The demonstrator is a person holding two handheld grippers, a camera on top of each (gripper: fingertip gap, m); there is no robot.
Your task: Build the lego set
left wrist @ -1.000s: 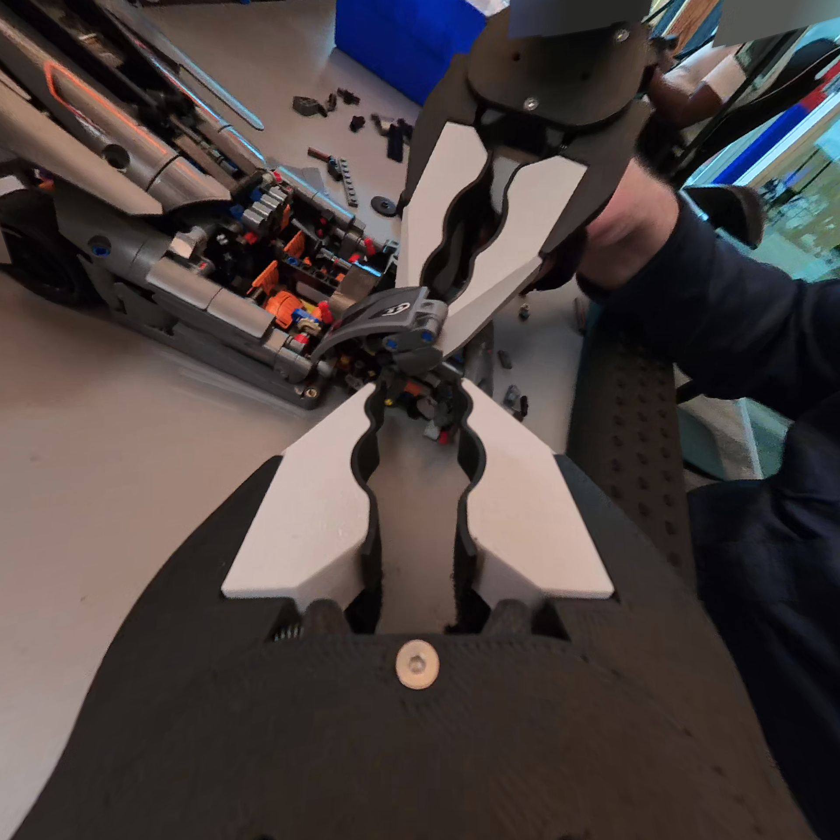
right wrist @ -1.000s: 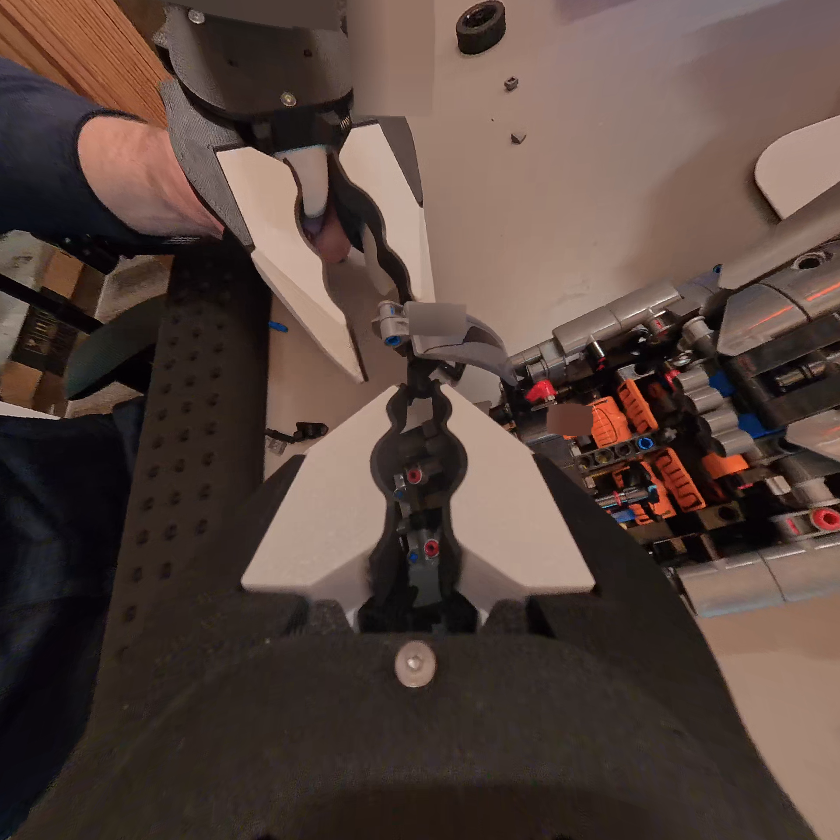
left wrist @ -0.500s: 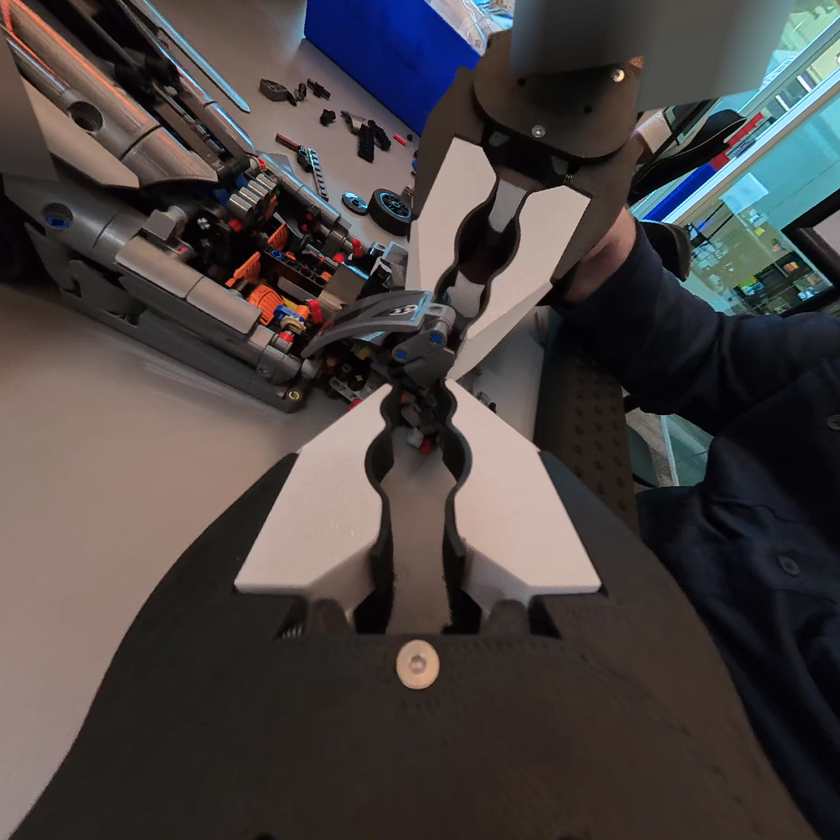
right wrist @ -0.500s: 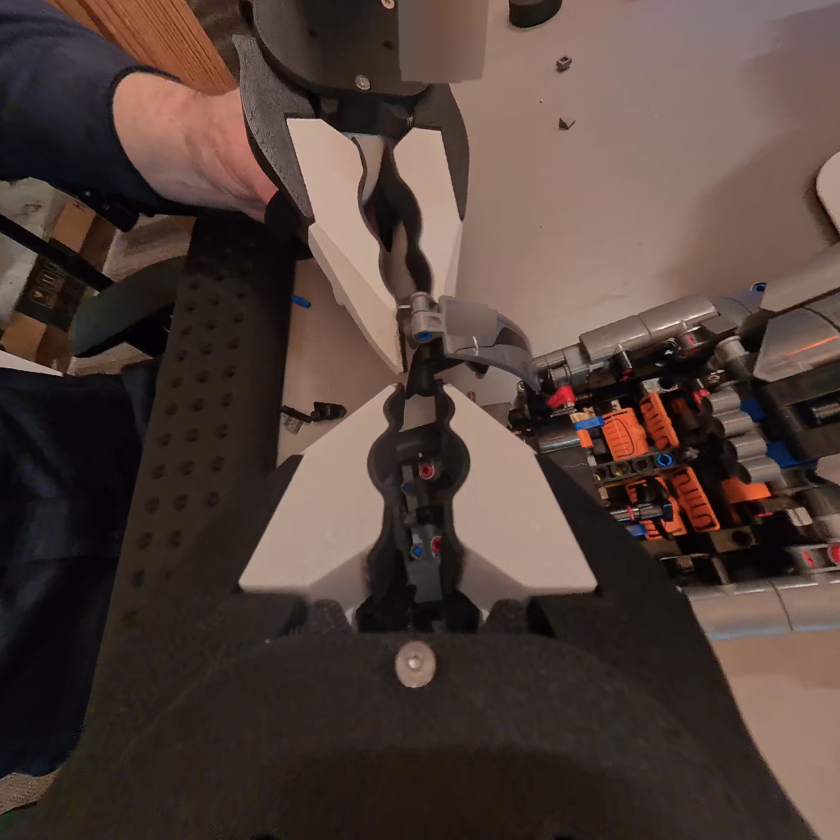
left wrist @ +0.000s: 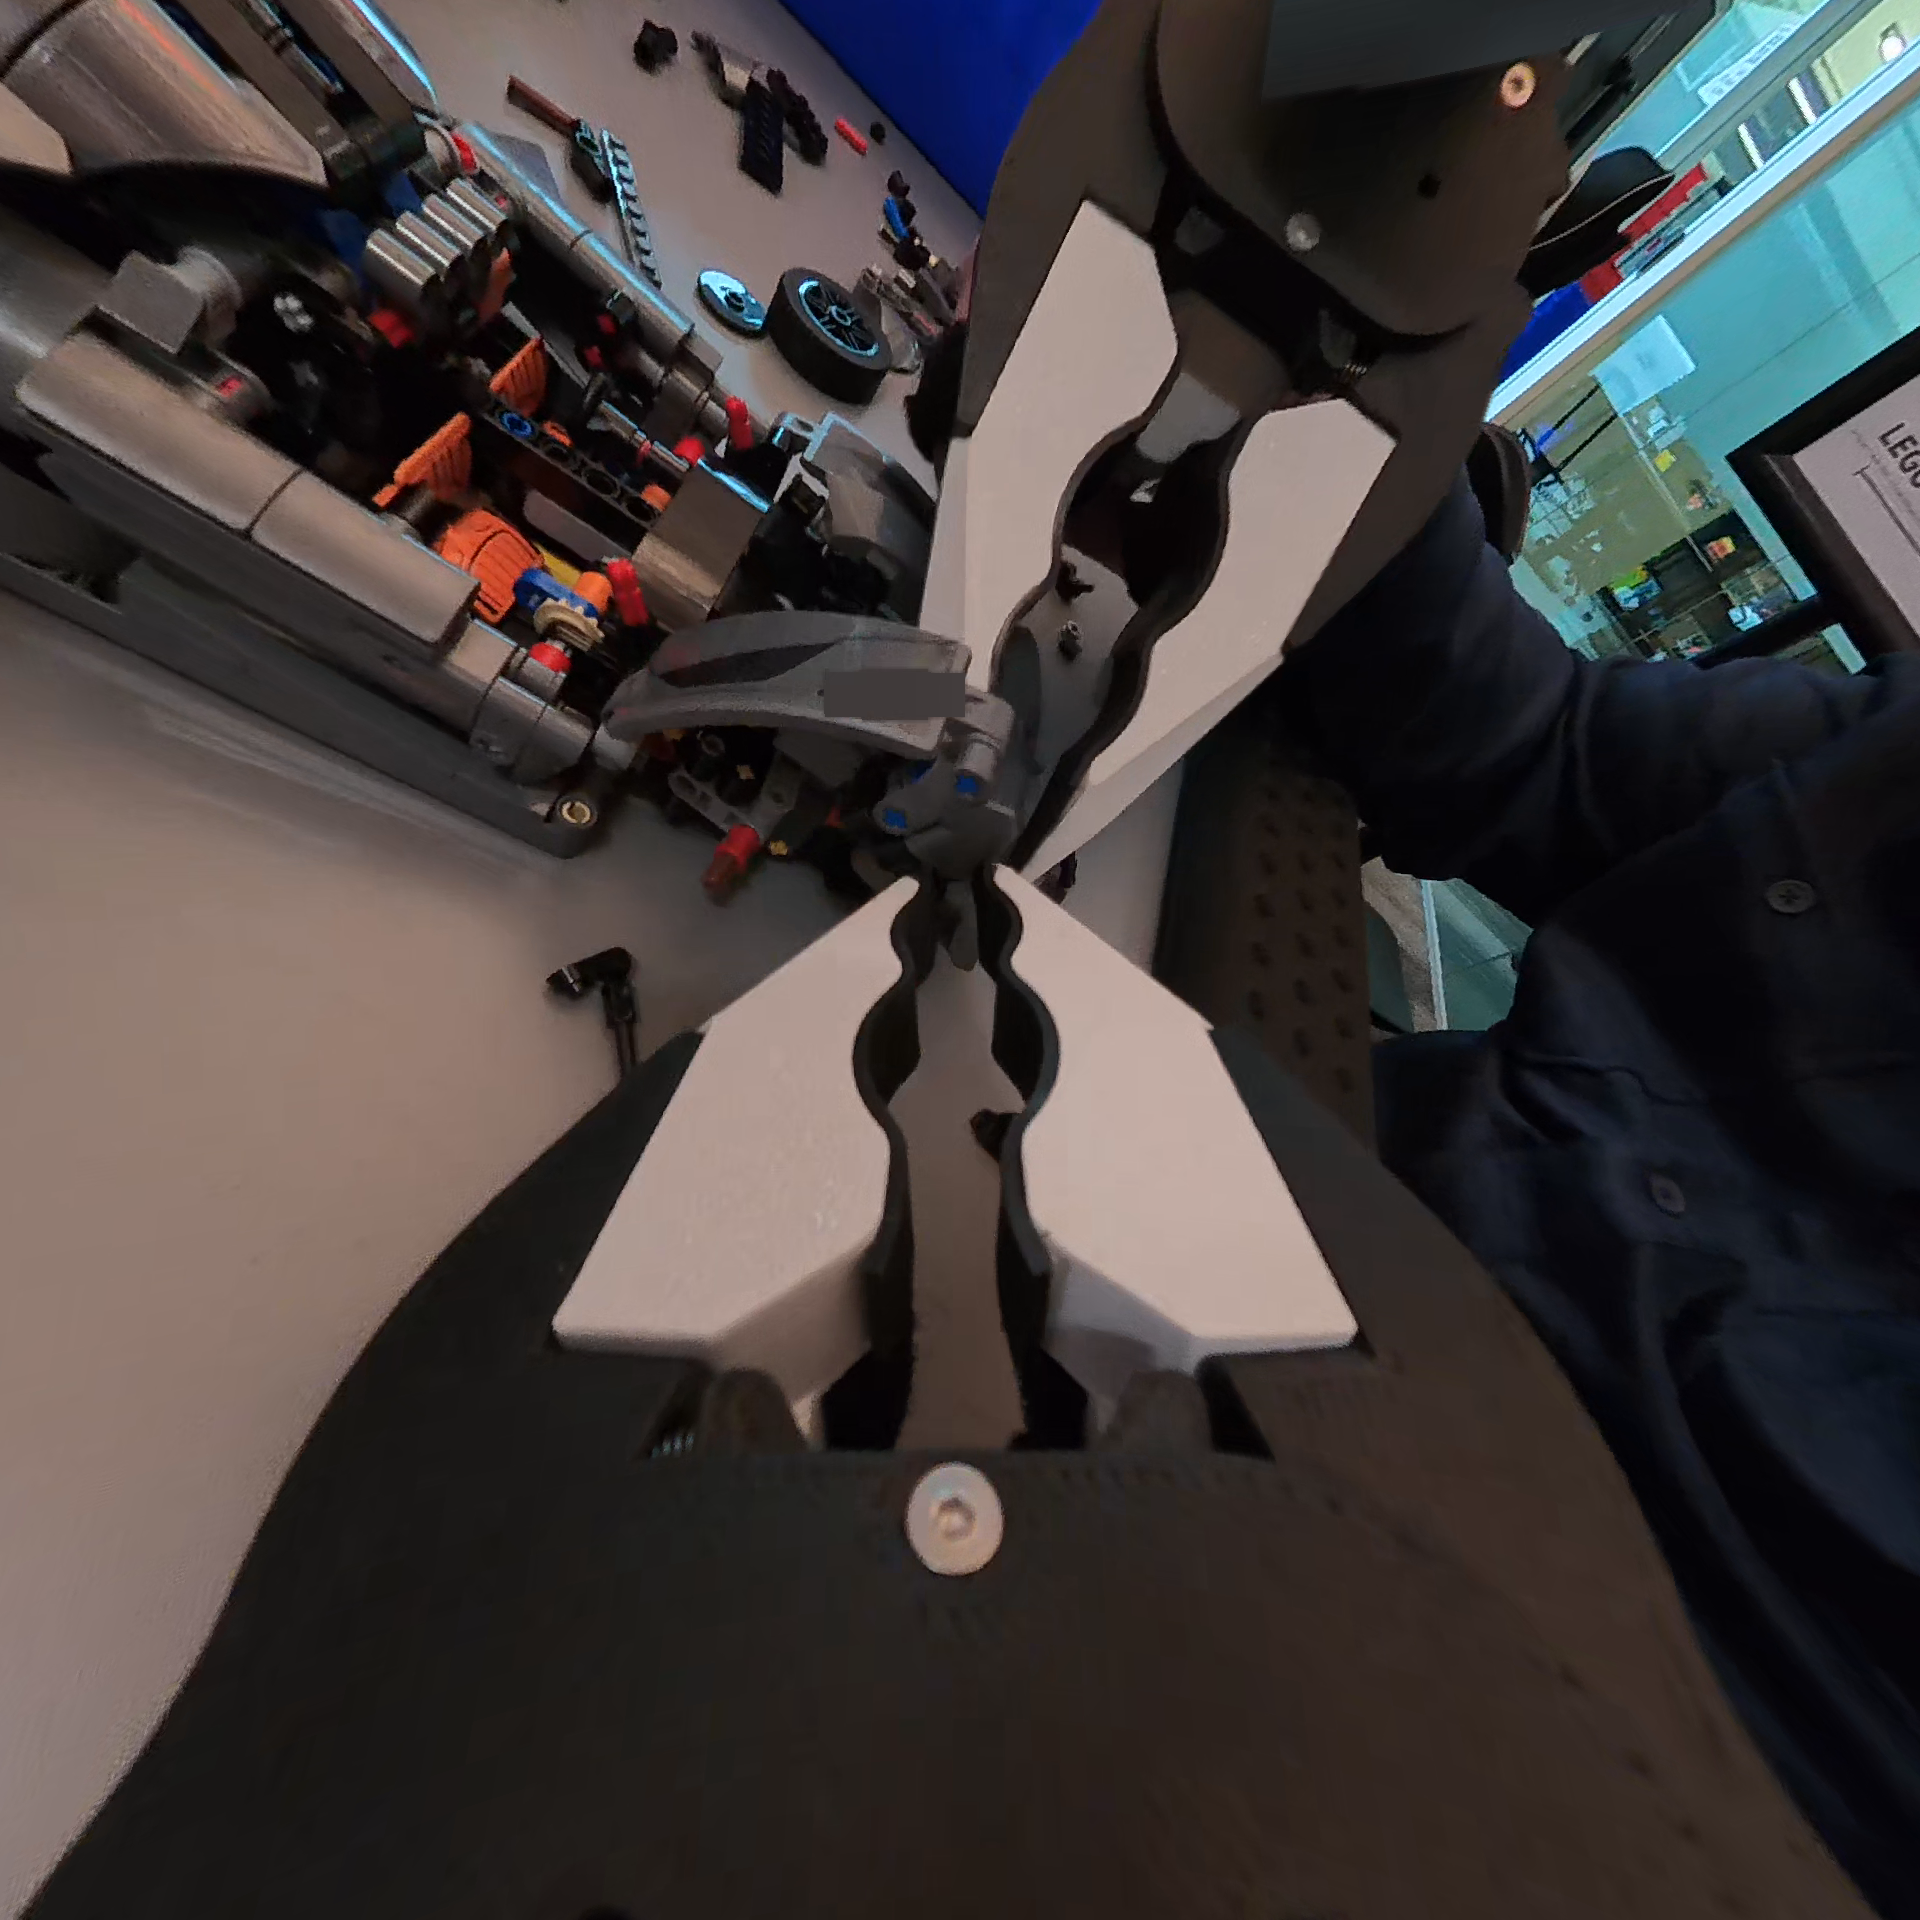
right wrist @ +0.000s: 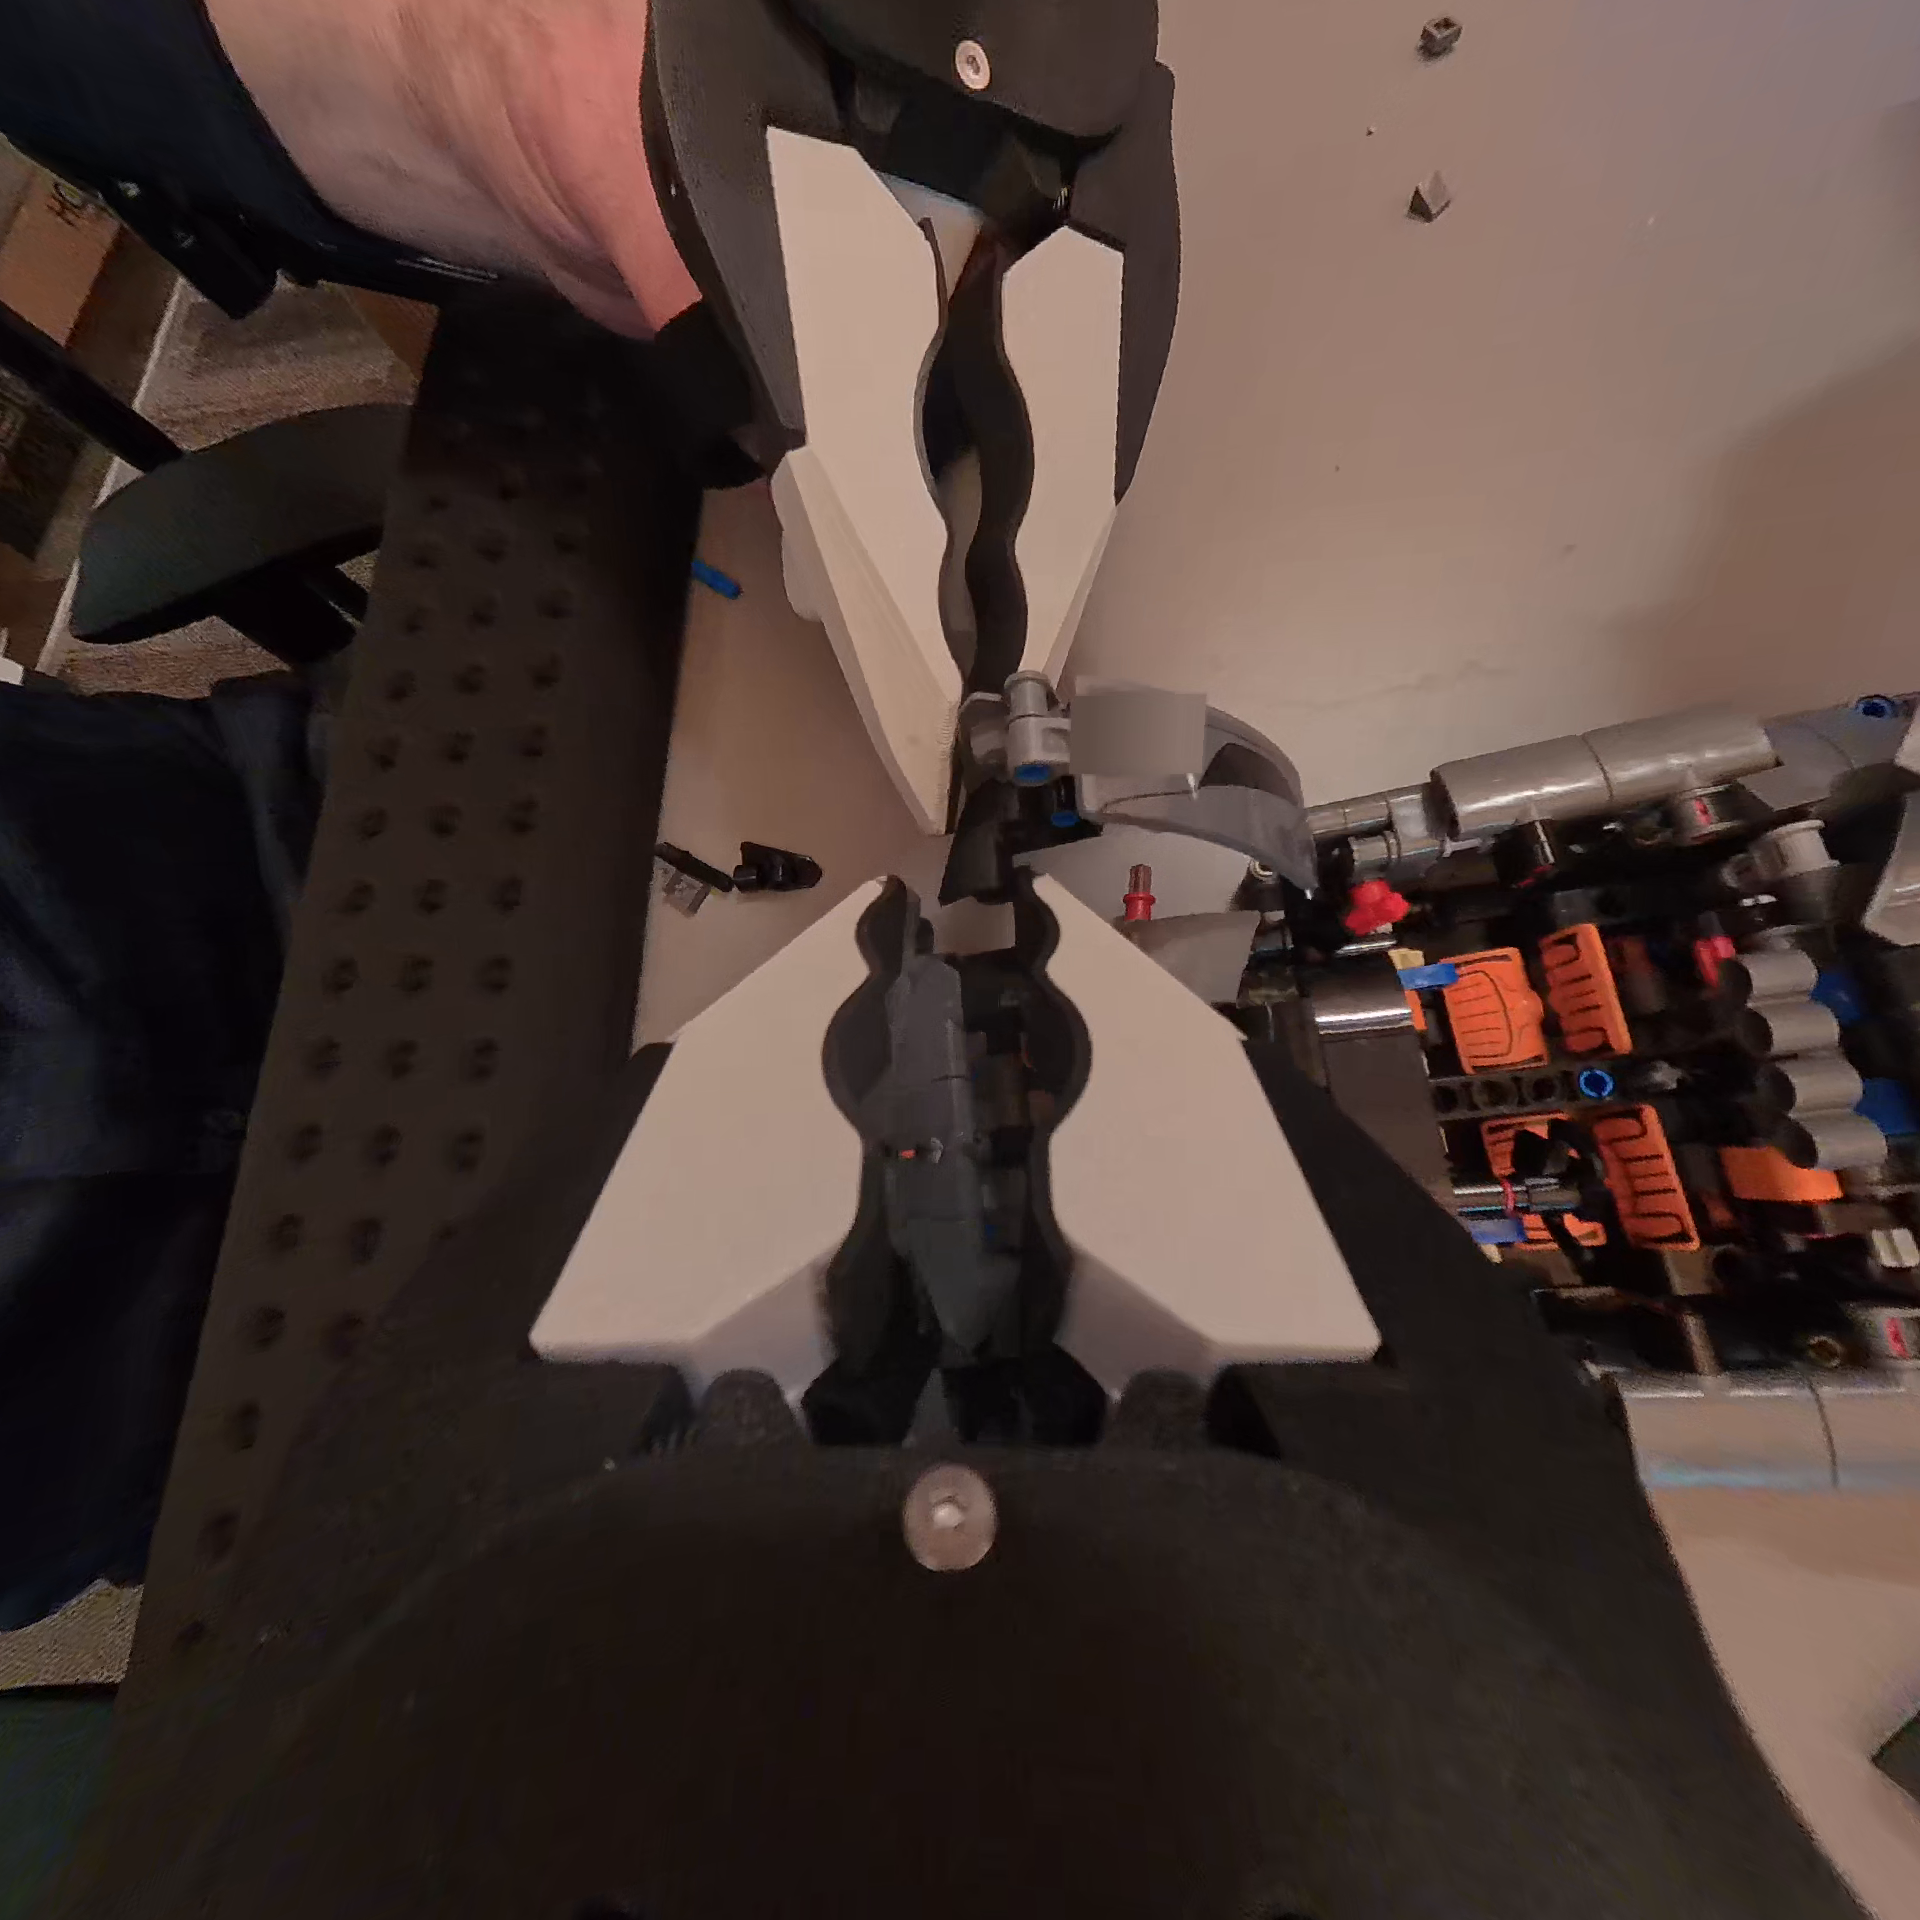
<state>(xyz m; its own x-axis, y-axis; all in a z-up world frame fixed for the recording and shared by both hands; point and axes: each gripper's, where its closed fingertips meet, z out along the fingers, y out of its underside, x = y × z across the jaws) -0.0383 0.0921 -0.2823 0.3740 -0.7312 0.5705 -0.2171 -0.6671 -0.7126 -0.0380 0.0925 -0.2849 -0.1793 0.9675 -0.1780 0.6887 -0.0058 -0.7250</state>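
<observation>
I hold one small Lego sub-assembly between both grippers, above the table beside the grey and orange Lego car [left wrist: 364, 499] [right wrist: 1558, 1039]. Its curved grey panel [left wrist: 790, 675] [right wrist: 1195, 790] sticks out toward the car. My left gripper [left wrist: 951, 899] is shut, pinching the sub-assembly's dark end at its fingertips; it enters the right wrist view from the top [right wrist: 982, 717]. My right gripper [right wrist: 961, 899] is shut on the dark grey body [right wrist: 925, 1122], which lies deep between its fingers; it enters the left wrist view from the top [left wrist: 1023, 831]. The two grippers meet tip to tip.
Loose parts lie on the table: a black wheel [left wrist: 831, 322], a black angled pin [left wrist: 597, 977], small black pieces [right wrist: 774, 862]. A black perforated mat [right wrist: 468, 831] runs along the table edge. A blue box [left wrist: 935, 62] stands at the back. A person's hand [right wrist: 468, 156] holds the left gripper. Less than 4 cm separates the two grippers' tips. Left tips and right tips are each some 7 centimetres from the black angled pin [left wrist: 597, 977].
The two grippers have come closer together, tip to tip, with the sub-assembly between them. The body in my right gripper has turned, and the curved panel has swung level.
</observation>
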